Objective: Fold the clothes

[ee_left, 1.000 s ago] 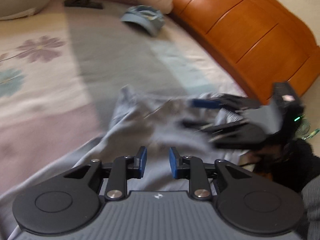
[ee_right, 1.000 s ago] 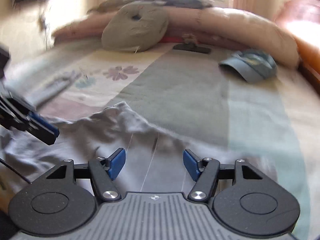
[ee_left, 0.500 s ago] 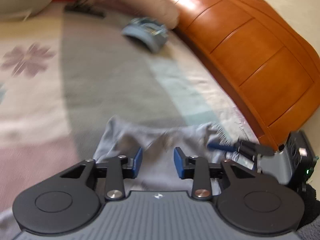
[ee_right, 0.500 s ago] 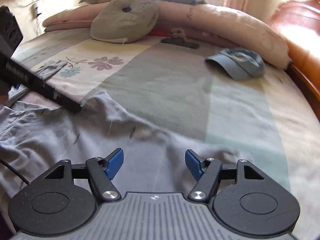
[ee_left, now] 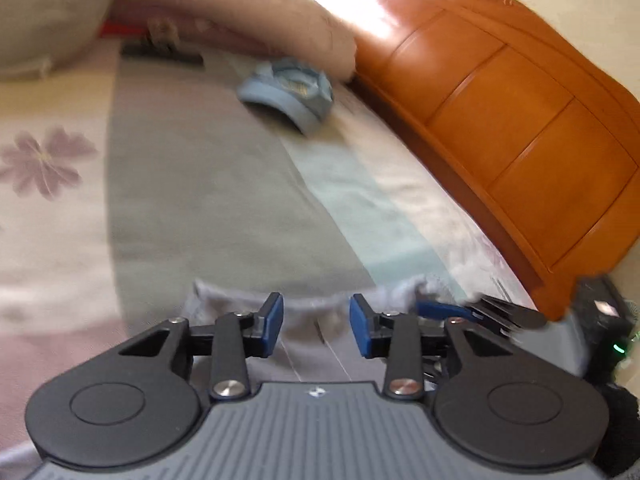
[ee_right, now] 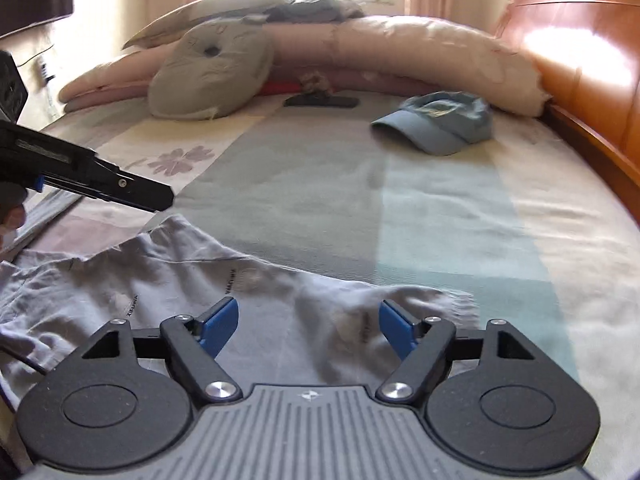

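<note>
A grey garment [ee_right: 180,288] lies spread on the bed, its far edge wrinkled. My right gripper [ee_right: 310,320] hovers over its right part with its jaws opening wide; nothing is between the blue pads and the cloth lies below them. My left gripper [ee_left: 316,324] stands open over the garment's [ee_left: 308,344] far edge, with nothing pinched. In the left wrist view the right gripper [ee_left: 472,312] shows at the right, by the cloth's corner. In the right wrist view the left gripper [ee_right: 152,196] reaches in from the left, above the cloth's left corner.
A blue cap [ee_right: 440,124] lies further up the striped, flowered bedspread [ee_right: 320,184]. Behind it are a grey cushion [ee_right: 212,76], a long pink bolster [ee_right: 420,52] and a flat black object [ee_right: 320,101]. An orange wooden headboard [ee_left: 500,128] runs along the right side.
The garment was bunched up between the grippers a second ago and now lies flatter on the bed. Both pairs of jaws have widened, and the two grippers have moved apart.
</note>
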A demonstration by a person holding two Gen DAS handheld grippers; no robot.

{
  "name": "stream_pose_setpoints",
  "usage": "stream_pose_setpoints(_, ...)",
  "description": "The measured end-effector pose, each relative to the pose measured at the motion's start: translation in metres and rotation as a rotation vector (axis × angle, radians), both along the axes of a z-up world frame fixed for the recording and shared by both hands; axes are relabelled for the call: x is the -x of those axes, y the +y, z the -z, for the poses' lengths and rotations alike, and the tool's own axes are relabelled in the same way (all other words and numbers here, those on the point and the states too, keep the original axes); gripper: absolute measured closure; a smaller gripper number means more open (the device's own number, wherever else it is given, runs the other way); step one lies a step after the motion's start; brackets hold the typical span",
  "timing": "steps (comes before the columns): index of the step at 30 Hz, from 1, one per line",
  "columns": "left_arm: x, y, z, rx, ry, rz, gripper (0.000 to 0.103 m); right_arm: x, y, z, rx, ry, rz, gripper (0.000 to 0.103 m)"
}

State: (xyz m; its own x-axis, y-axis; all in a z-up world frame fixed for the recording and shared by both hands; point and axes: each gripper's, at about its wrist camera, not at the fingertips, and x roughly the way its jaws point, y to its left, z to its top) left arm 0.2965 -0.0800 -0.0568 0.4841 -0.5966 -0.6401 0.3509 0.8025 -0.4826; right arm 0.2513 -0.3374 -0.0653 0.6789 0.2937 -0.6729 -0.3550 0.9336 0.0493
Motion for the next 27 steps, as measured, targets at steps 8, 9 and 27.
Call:
stream_pose_setpoints(8, -0.007, 0.005, 0.021, -0.097, 0.069, -0.116, 0.074, -0.007, -0.008, 0.024, 0.065, 0.002, 0.003, 0.004)
stream_pose_setpoints(9, -0.006, 0.003, 0.021, -0.106, 0.065, -0.115, 0.074, -0.007, -0.004, 0.026, 0.086, -0.004, -0.01, 0.0)
stream_pose_setpoints(27, 0.011, -0.025, -0.011, -0.282, -0.056, -0.008, 0.057, 0.051, -0.024, 0.016, 0.097, 0.107, -0.111, 0.0)
